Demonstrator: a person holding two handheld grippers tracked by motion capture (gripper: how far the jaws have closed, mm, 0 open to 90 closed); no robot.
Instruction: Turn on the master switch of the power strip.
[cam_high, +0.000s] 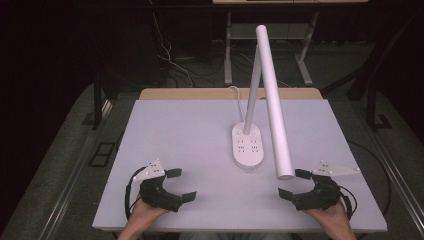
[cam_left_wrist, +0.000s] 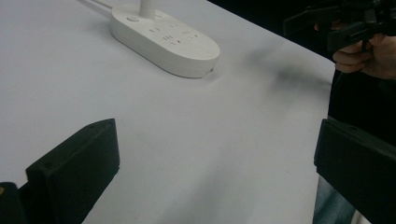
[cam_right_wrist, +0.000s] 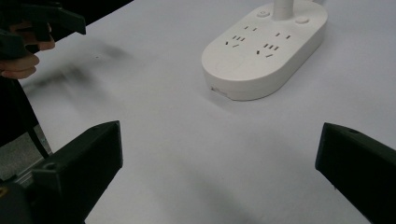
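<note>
Dark floor and cables lie all around your pale tabletop (cam_high: 175, 125). Your left gripper (cam_high: 177, 185) sits near the front edge with its jaws wide apart and nothing in them. Your right gripper (cam_high: 292, 183) sits at the other front corner, wide open and empty too. Between them, a bit farther back, stands a white lamp base (cam_high: 248, 145) with plug holes on top. Its long white lamp head (cam_high: 274, 100) slopes down, and in the high view its end shows just beside your right gripper. I think you could bump that end if you lift your right hand fast, and the lamp might tip. No boxes or bowls are here.
</note>
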